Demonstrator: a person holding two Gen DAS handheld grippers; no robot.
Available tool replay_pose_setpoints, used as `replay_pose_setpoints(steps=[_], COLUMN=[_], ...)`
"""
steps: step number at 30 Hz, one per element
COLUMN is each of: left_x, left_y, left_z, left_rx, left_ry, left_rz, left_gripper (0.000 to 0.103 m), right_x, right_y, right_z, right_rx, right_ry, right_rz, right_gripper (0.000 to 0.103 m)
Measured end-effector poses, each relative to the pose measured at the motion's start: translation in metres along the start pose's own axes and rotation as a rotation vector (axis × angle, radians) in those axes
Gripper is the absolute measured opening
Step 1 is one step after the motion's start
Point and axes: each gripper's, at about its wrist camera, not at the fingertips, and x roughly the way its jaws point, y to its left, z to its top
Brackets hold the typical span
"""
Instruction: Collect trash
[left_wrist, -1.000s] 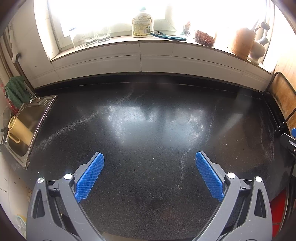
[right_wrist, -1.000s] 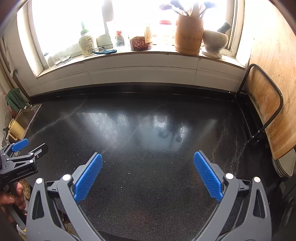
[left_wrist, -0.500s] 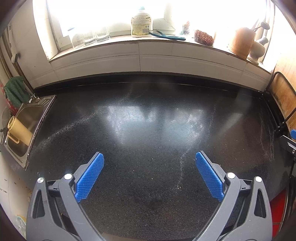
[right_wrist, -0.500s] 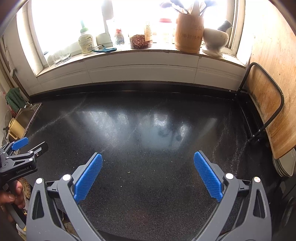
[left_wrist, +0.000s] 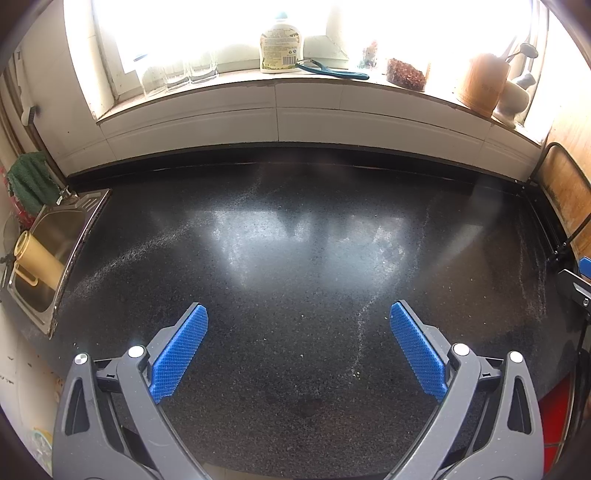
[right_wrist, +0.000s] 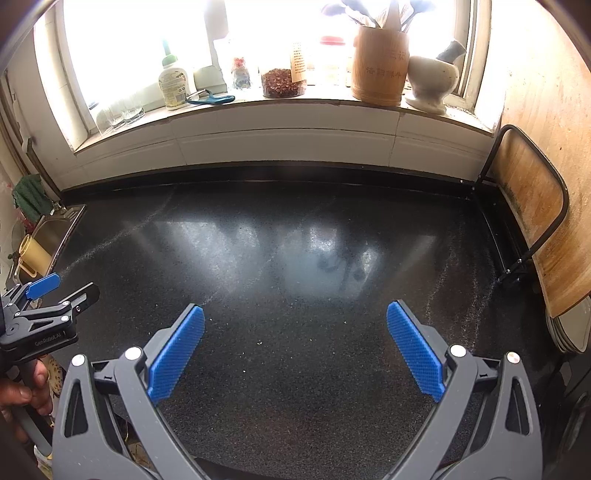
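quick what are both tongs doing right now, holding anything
Left tongs: open, holding nothing, above the black counter.
Right tongs: open, holding nothing, also above the counter.

The window glare washes out the tops of the bottle (left_wrist: 281, 50) and the utensils (right_wrist: 373, 13) in the wooden holder (right_wrist: 380, 66) — their outlines dissolve into white. The sink (left_wrist: 55, 236) runs off the left edge of the left wrist view. Of the right gripper (left_wrist: 576, 284) only a dark sliver with a blue tip shows at that view's right edge. Pale specks (right_wrist: 258, 343) on the desk (right_wrist: 295, 258) are too small to identify — crumbs or grit, cannot tell. The stacked plates (right_wrist: 570, 332) sit half behind the leaning board (right_wrist: 546, 206)
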Motion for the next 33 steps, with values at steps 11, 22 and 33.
replay_pose_setpoints(steps=[11, 22, 33], left_x=[0.001, 0.005, 0.009], left_y=[-0.001, 0.005, 0.006], left_z=[0.000, 0.002, 0.008], left_rx=[0.008, 0.015, 0.021], left_ry=[0.005, 0.022, 0.005], left_rz=[0.016, 0.007, 0.010], left_gripper=[0.096, 0.096, 0.096], right_x=[0.000, 0.007, 0.016], right_y=[0.001, 0.004, 0.003], right_z=[0.001, 0.005, 0.012], right_rx=[-0.002, -0.016, -0.015], right_ry=[-0.001, 0.007, 0.015], right_rz=[0.005, 0.014, 0.027], right_gripper=[0.096, 0.096, 0.096])
